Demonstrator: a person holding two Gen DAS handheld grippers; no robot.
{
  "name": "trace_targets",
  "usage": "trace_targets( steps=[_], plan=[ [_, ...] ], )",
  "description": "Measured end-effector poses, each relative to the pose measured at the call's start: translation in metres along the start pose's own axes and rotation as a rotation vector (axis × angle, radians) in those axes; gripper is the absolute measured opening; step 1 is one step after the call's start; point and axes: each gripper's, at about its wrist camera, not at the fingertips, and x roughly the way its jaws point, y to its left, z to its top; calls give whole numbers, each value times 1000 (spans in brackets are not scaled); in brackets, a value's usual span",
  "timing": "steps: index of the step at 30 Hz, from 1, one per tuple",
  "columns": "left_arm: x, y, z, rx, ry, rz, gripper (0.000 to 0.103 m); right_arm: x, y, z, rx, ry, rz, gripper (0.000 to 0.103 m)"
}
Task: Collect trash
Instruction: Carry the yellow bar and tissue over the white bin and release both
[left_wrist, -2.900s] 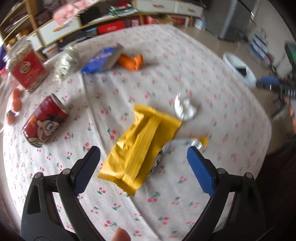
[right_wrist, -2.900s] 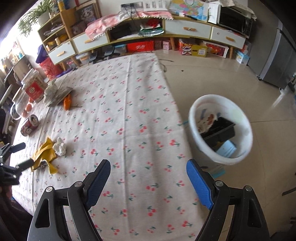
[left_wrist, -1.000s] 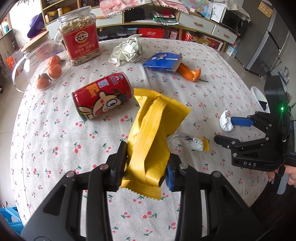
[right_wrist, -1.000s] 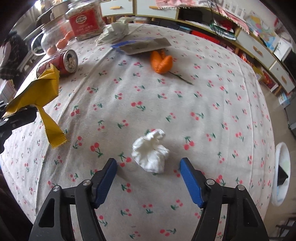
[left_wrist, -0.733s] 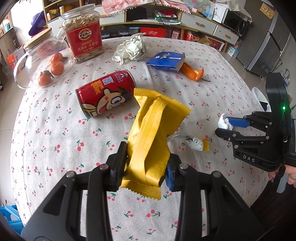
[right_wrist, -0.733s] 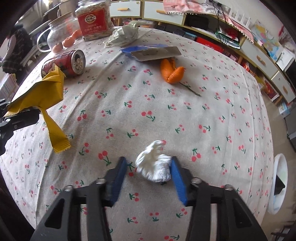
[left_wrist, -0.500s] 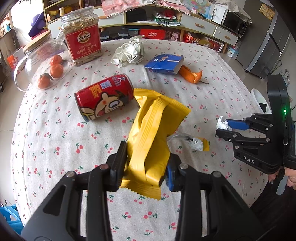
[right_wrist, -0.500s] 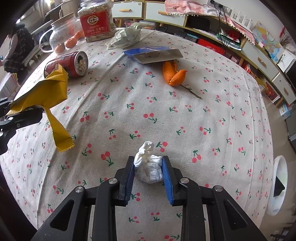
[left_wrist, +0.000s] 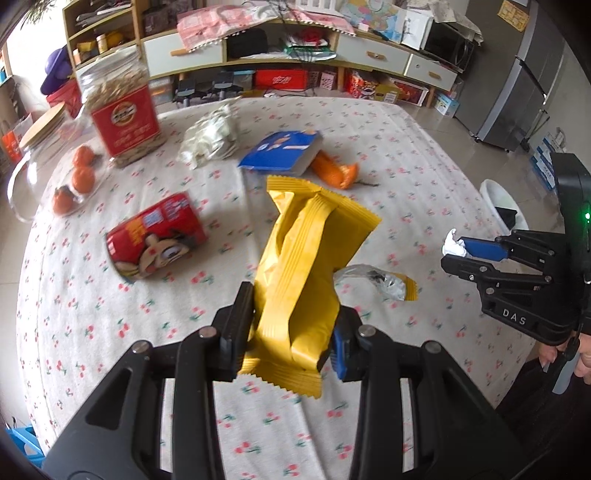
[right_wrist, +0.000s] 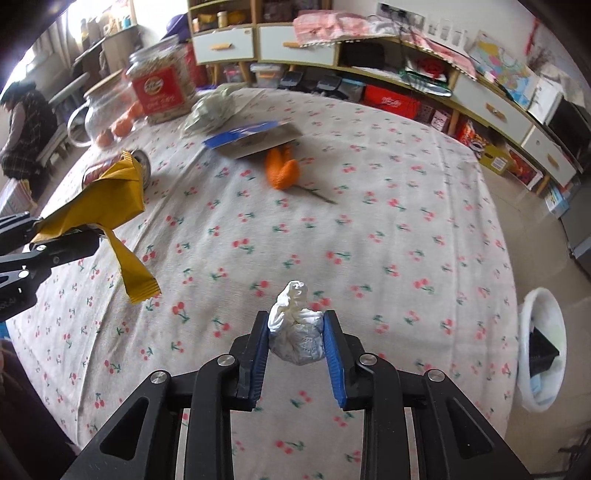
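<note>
"DAS" stands on the right hand-held gripper (left_wrist: 456, 248)

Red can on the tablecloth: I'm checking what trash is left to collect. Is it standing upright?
No, the red can lies on its side on the tablecloth.
</note>
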Motion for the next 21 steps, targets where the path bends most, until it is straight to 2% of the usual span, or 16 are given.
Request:
trace_targets(
  steps=[10,21],
  plan=[
    [4,-61,23,85,-26,-33,38,-32,-60,-22,103,-59,-15,29],
    [30,-141,39,151,7,-90,38,-55,-157,-63,274,-91,-55,29]
  ],
)
